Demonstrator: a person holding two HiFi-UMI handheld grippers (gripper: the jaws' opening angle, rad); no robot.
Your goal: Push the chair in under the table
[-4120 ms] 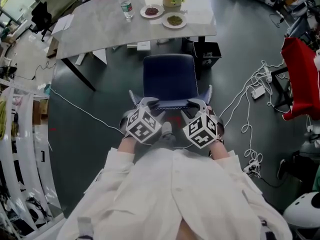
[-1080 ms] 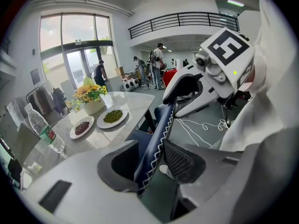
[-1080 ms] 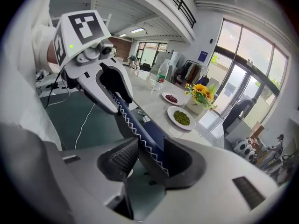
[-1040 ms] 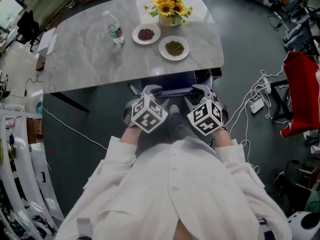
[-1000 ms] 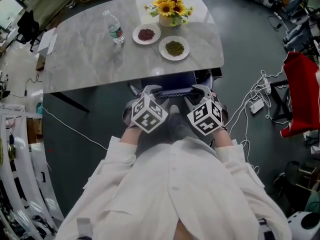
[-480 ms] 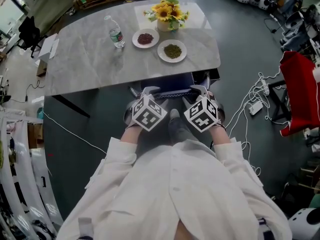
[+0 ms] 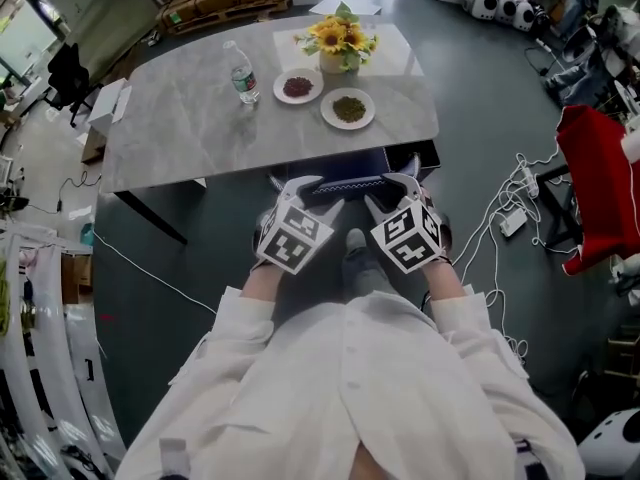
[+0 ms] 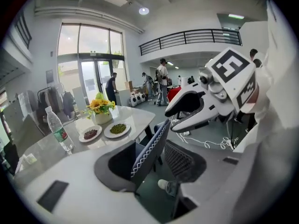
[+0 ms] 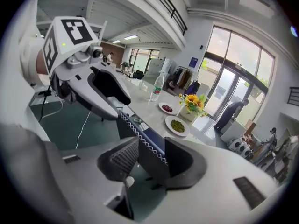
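Both forearms (image 7: 258, 280) (image 7: 440, 280) forward, toward chair back (image 7: 350, 184)

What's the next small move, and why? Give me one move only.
Probably lift both grippers back off the chair backrest. Its seat is already hidden under the table, only the backrest top showing at its edge. The left gripper has just been opening its jaws, pads clear of the backrest between them; the right gripper straddles it too.

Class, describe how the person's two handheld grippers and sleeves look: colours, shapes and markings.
Both the left gripper and right gripper have pale grey, curved shells, each topped by a white cube with black square markers. Their fingers carry dark ribbed pads. The person wears loose white sleeves.
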